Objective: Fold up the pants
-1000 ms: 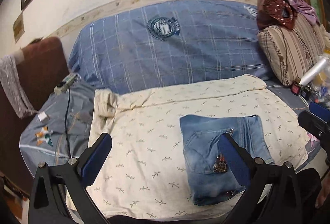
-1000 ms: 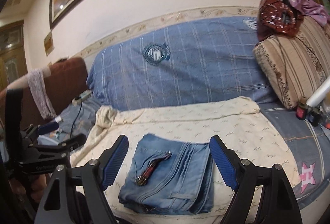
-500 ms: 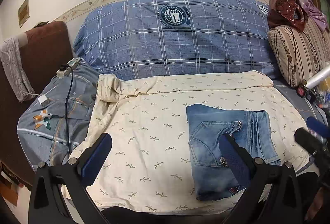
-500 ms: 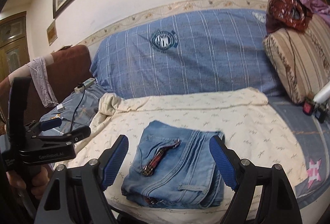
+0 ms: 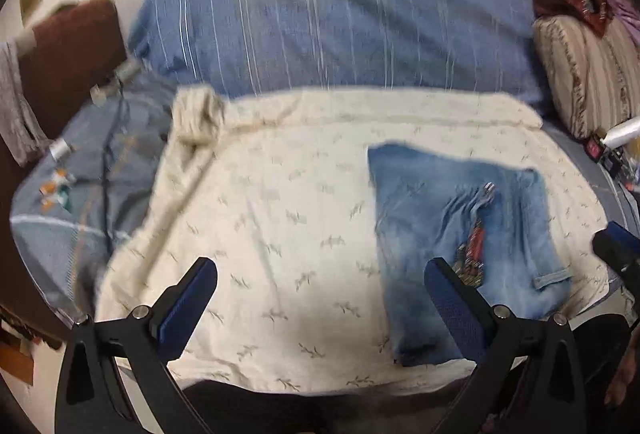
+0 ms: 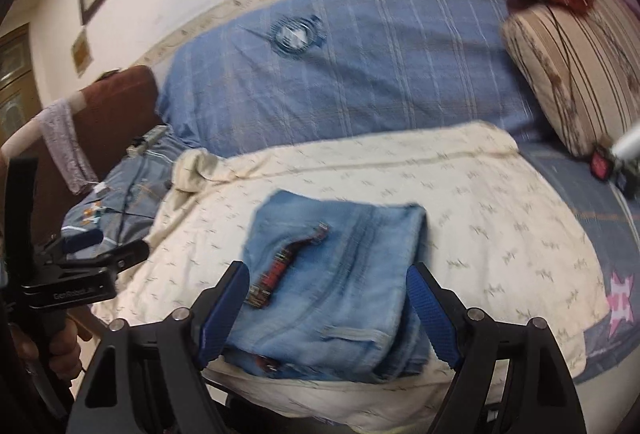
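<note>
Sofa w/ cream sheet (image 6: 500, 218) | folded jeans (image 6: 332, 274) btwn right hand-held gripper (image 6: 326, 298) tips | both released, untouched

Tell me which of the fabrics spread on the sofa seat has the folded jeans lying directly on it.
The cream leaf-print sheet. The folded jeans lie wholly on it, near its front edge; the blue-grey cover only shows at either side, beyond the sheet.
</note>
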Demonstrator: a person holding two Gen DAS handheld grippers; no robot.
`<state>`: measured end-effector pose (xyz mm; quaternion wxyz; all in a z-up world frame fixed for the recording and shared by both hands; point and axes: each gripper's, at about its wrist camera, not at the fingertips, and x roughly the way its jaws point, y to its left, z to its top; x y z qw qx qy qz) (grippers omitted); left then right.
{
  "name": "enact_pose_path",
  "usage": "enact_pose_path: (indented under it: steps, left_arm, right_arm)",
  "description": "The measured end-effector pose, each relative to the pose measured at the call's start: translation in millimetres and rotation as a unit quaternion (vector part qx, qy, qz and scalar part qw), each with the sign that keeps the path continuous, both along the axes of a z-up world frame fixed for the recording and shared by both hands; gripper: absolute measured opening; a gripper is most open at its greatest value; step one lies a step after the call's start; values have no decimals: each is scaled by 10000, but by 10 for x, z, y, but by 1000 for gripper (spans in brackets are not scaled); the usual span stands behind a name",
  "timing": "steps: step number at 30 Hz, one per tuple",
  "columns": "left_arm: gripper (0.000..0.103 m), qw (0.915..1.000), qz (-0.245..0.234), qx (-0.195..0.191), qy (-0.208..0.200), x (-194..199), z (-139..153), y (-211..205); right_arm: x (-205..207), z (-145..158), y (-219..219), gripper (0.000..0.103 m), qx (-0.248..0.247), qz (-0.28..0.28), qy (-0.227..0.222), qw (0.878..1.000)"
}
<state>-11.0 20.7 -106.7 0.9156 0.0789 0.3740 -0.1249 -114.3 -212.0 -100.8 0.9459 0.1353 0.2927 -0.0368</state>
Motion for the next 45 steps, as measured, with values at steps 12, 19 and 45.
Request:
enact_pose_path:
  steps: [12,19,45]
  left_arm:
    - [103,9963,-271,-443,681,285,-342,-96]
    - [103,9911,-845,-805,645,386,-314,-234]
    - [103,9057,-2404,-2755,2147,980,-849,-451]
  right_arm:
    - [171,-455,-582,84,909,-93,547,9943]
    - [287,-694,-765,84,1514,110,640,9863]
    - [960,-1246,-1170,83,3519,806,1275,9238]
